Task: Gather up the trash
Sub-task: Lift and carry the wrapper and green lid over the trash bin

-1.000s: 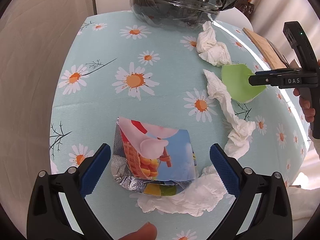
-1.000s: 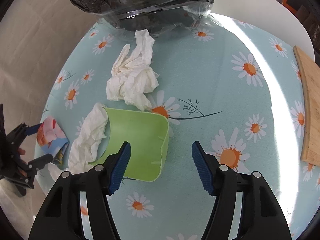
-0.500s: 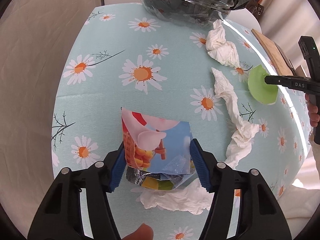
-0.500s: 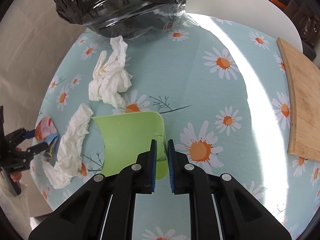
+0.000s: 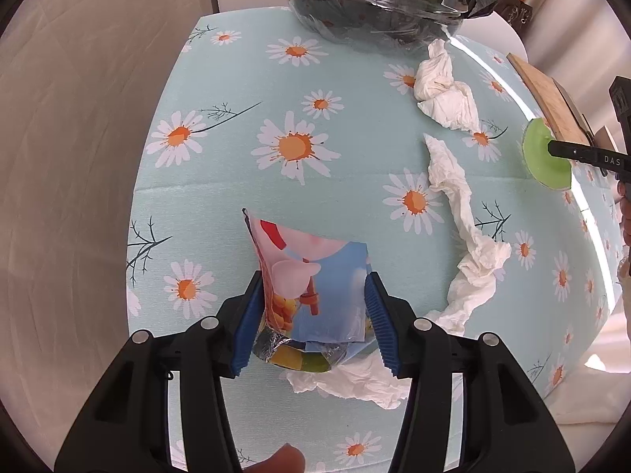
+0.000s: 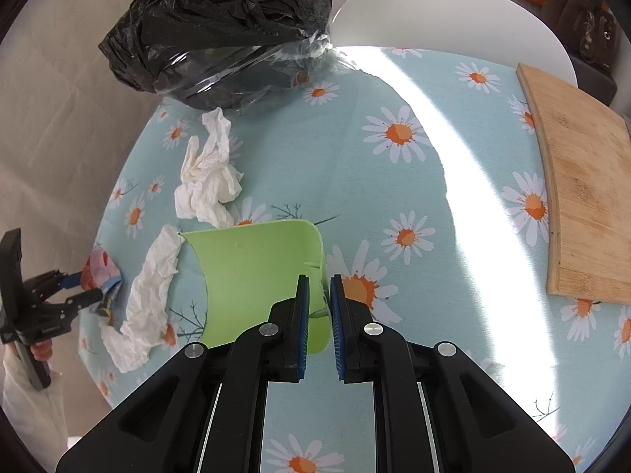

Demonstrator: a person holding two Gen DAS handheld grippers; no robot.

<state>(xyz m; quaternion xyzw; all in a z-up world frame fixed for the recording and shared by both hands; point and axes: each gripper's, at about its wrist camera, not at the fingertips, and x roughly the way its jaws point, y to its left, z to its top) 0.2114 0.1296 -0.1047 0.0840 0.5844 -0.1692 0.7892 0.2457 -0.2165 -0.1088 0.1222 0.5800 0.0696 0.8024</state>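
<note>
Grippers clamping trash for binning: left gripper [image 5: 313, 315] closing around snack wrapper [image 5: 311, 295], right gripper [image 6: 317, 315] apparently pinching green cup [image 6: 256, 276] wall.

Bright daylight; a blown-out sun band crosses the tabletop [image 6: 453, 197] from twelve to four o'clock. Fisheye edges bend and darken; focus stays sharp.

On the counter [image 5: 236, 79], a wrapper [image 5: 311, 276] is lying between my left gripper's [image 5: 313, 315] fingers, a tissue strip [image 5: 461, 213] to its right, a crumpled tissue [image 5: 445, 90] beyond, the bag [image 6: 221, 35] sitting behind everything.
</note>
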